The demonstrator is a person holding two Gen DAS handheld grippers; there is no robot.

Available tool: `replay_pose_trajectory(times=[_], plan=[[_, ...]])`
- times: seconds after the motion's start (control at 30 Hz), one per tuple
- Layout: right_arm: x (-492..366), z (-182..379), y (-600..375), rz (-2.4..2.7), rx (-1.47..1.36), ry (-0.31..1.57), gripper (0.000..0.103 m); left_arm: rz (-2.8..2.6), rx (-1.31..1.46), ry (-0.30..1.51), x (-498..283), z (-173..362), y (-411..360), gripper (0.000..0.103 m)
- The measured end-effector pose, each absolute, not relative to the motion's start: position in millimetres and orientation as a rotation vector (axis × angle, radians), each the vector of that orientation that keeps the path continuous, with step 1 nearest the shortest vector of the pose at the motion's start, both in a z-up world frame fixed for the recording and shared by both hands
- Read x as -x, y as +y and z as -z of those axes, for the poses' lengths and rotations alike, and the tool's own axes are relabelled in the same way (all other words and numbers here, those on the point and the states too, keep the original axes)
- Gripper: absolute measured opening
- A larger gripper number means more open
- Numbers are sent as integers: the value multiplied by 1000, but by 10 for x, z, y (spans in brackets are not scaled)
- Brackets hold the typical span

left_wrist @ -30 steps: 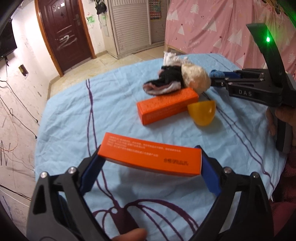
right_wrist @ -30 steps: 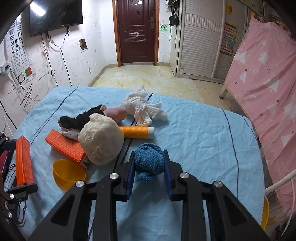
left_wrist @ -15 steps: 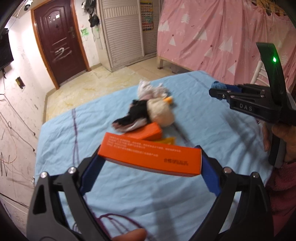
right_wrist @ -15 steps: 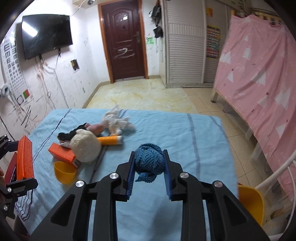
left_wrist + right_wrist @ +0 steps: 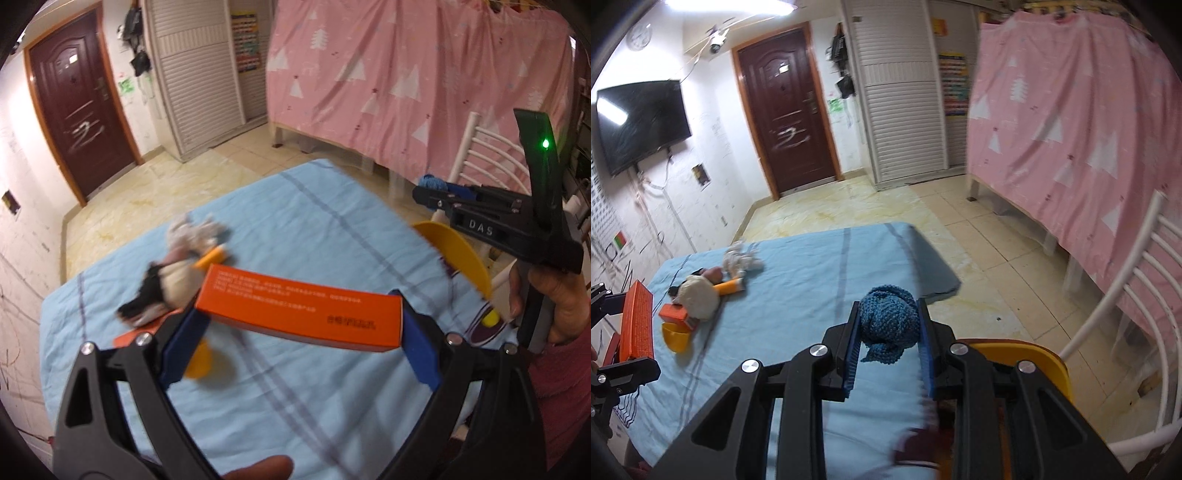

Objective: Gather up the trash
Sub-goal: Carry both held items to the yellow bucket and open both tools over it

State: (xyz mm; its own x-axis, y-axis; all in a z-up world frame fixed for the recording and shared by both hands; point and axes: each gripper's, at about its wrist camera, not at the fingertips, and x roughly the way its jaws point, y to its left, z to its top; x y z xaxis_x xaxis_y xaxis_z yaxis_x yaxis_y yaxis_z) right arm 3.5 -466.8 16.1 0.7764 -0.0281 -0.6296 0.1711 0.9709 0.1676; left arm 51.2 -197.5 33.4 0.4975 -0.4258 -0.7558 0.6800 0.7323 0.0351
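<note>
My left gripper (image 5: 295, 325) is shut on a long orange carton (image 5: 299, 314), held crosswise above the blue-covered table (image 5: 303, 229). My right gripper (image 5: 888, 321) is shut on a blue knitted ball (image 5: 888, 321), near the table's right edge, above a yellow bin (image 5: 1027, 354). From the left wrist view the right gripper (image 5: 428, 192) shows at the right, the blue ball (image 5: 432, 182) at its tip and the yellow bin (image 5: 454, 254) below it. The left gripper (image 5: 624, 325) with the carton (image 5: 637, 321) shows at the left of the right wrist view.
On the table lie a second orange carton (image 5: 674, 314), a yellow bowl (image 5: 676, 336), a cream paper wad (image 5: 700, 295), an orange tube (image 5: 729, 286), dark cloth and white rags (image 5: 740, 258). A white chair (image 5: 1126, 295) and pink-draped bed (image 5: 1089, 129) stand right.
Both grippers have swung right with their loads, away from the pile of items. The right gripper now hangs over the table's edge by the yellow bin.
</note>
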Motion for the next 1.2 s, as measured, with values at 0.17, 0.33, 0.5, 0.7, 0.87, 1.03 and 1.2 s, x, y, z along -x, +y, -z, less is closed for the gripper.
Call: replay_pose_trajectory(times=[0.17,0.33,0.5,0.7,0.87,1.03,1.2], plan=[[147,-14,-5034,156,-271,678,21,732,-360,811,-431,-339,-2423,90],[283,180,-5325,183,-313,695,21,768,-371,834,-383,-286,-2832,90],[310,381,-5476,173,-351,724,21,785,-377,853,-356,-239,-3173,90],[295,636,-5607,171,-373,789,23,797,-370,872,-380,-201,-3607,90],[315,803,-5747,185,-395,834,32,808,-356,885,-388,-159,-3901,90],[391,822,-5843,193,-420,823,51,797,-366,915,-382,-47,-4109,96],[412,846,-5884,204,-426,827,52,790,-359,923,-403,-12,-4095,96]])
